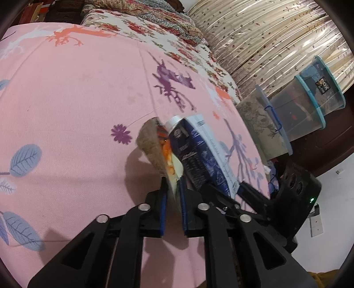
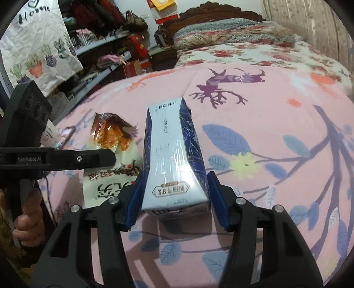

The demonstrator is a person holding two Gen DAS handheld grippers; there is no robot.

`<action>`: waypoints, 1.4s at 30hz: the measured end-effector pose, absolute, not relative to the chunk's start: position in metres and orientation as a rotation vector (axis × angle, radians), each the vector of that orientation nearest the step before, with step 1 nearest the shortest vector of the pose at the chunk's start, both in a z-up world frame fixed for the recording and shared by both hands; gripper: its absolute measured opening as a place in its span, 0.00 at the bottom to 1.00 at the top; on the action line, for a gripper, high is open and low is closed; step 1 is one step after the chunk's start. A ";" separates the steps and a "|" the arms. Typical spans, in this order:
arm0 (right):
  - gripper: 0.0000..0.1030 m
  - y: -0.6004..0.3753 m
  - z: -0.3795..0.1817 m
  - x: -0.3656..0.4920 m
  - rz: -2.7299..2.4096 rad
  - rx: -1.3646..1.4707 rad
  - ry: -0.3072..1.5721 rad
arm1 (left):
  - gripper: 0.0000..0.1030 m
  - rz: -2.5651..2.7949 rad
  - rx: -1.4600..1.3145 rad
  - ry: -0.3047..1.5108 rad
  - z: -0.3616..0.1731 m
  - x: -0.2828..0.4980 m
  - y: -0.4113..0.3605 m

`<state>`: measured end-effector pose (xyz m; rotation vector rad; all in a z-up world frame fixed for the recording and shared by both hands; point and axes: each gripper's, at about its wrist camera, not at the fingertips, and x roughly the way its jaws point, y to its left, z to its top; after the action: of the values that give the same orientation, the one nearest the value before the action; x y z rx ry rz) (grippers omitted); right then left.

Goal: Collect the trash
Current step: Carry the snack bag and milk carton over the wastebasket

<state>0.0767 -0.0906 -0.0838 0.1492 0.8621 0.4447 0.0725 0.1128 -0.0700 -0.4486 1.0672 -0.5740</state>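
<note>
Milk carton (image 2: 170, 155), blue-white, lies on pink bed (image 2: 254, 110) beside a crinkled orange-white snack wrapper (image 2: 110, 141). Left gripper (image 1: 172, 183) fingers clamped on wrapper edge. Right gripper (image 2: 174, 186) fingers straddle carton base, left one touching, right one just off.

A bed carries everything here. Its near part is covered by a pink sheet (image 2: 254, 115) printed with blue leaves, purple deer and branches, orange deer and a yellow flower. Toward twelve o'clock in the right wrist view, a white flowered quilt (image 2: 254, 53) lies across the bed, and beyond it a folded patchwork blanket (image 2: 225, 28) sits against a dark carved headboard (image 2: 219, 11). On the pink sheet, near the middle, a blue and white milk carton (image 2: 170, 155) lies on its side. Just beside it, at nine o'clock, is a crinkled snack wrapper (image 2: 108, 159), white with an orange picture.
</note>
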 end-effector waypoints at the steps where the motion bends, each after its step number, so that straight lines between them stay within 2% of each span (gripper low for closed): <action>1: 0.55 -0.094 -0.082 0.075 0.439 0.163 0.853 | 0.08 -0.580 -0.446 1.060 -0.067 0.072 0.112; 12: 0.55 -0.162 -0.073 0.057 0.318 0.307 0.795 | 0.07 -0.676 -0.401 1.047 -0.044 0.080 0.073; 19: 0.53 -0.212 -0.070 0.043 0.220 0.370 0.749 | 0.07 -0.772 -0.289 1.073 -0.034 0.092 0.004; 35: 0.51 -0.408 -0.042 -0.011 -0.175 0.491 0.521 | 0.06 -1.079 0.009 1.128 -0.021 0.119 -0.244; 42: 0.51 -0.505 -0.033 -0.002 -0.400 0.478 0.478 | 0.06 -1.186 0.104 1.140 -0.015 0.139 -0.371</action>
<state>-0.0022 -0.5052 -0.0333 0.4780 0.4785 -0.3998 0.1389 -0.3715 -0.0148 0.1039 1.1402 -1.1857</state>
